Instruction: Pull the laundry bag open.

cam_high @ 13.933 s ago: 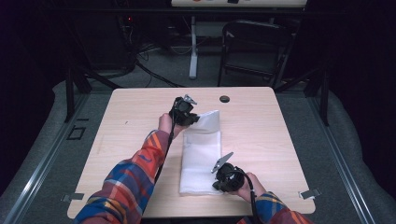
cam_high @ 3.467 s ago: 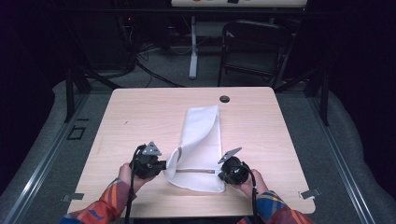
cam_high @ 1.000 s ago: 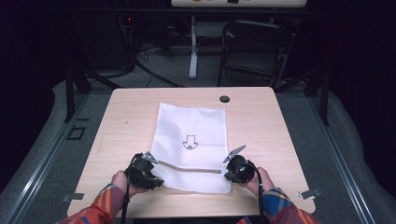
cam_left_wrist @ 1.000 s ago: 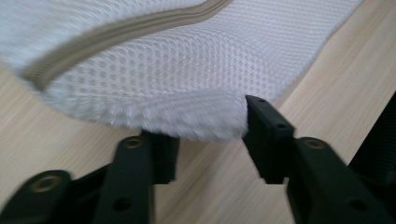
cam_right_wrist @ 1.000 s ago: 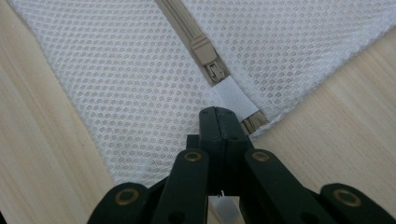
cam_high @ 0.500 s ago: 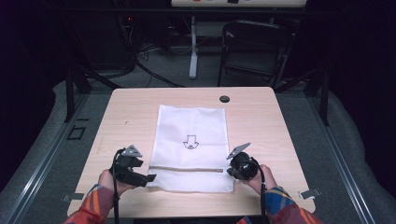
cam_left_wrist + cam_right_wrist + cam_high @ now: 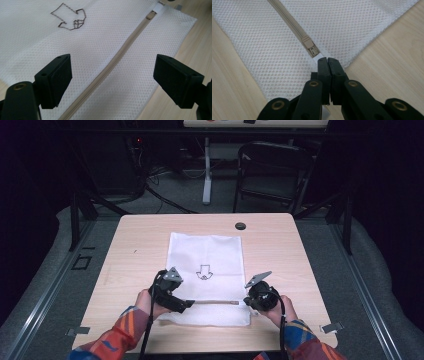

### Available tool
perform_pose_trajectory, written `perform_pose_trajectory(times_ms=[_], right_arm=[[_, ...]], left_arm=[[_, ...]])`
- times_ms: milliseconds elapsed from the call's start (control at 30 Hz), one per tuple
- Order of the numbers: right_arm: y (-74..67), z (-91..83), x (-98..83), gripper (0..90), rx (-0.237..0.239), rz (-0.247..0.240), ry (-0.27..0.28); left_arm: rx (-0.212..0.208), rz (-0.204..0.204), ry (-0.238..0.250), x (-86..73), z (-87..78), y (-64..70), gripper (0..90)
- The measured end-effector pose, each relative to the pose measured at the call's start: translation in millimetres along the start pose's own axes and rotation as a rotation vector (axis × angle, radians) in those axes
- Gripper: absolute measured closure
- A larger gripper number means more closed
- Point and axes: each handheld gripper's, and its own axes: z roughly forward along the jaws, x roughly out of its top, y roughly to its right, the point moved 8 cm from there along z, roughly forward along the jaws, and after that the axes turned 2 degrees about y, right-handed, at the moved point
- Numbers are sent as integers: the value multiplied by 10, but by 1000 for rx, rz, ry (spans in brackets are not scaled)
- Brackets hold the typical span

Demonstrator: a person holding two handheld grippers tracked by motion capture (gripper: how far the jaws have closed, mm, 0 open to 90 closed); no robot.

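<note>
One mesh bag [image 7: 207,270], one zipper [image 7: 117,62] — two claws.

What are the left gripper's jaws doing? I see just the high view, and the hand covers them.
Observer: The left gripper is open, its jaws standing either side of the zipper.
Operator: And the right?
Observer: The right gripper is shut on a white tab at the zipper's end.
Operator: Where is the slider?
Observer: The beige slider sits beside that tab, on the mesh bag.
</note>
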Motion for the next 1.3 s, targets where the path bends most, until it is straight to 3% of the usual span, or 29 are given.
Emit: perform_pose_trajectory(times_ms=[467,900,1100,1300], right_arm=[[0,16,-13,875,8,7,-10],[-9,45,-33,885,17,8,-30],[-19,92,-54,888,20,8,-46],[-19,117,-64,897,18,26,-53]], left_arm=[[-58,83,-18,303,373,201,156],[-92,118,-29,436,618,354,177],[-118,137,-38,471,738,437,242],[-153,163,-55,486,887,549,370]])
